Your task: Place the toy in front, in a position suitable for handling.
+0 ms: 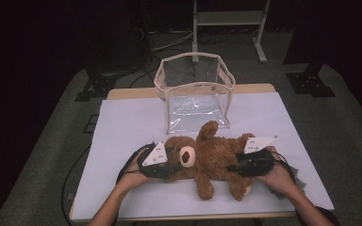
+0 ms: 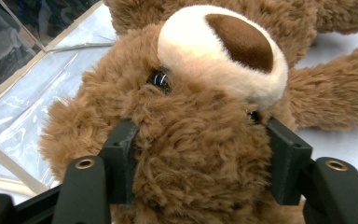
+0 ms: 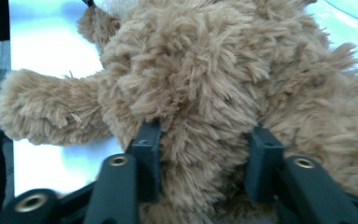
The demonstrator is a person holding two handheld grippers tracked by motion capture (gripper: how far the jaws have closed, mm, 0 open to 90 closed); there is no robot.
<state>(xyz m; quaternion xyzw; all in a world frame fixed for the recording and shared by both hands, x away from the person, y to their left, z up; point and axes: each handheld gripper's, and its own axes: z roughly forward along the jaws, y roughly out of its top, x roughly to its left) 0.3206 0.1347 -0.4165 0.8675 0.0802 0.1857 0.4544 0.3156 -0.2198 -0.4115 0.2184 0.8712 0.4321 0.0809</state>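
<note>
A brown teddy bear lies on its back across the white table sheet, with its head to the left. My left gripper is shut on the bear's head. In the left gripper view the black jaws press into the fur on both sides of the head, below the cream muzzle. My right gripper is shut on the bear's lower body. In the right gripper view its fingers sink into the fur of the bear. Both of the person's hands rest low on the table.
A clear plastic bag with beige trim stands open just behind the bear; its wall shows in the left gripper view. A white metal stand is on the floor beyond the table. The surroundings are dark.
</note>
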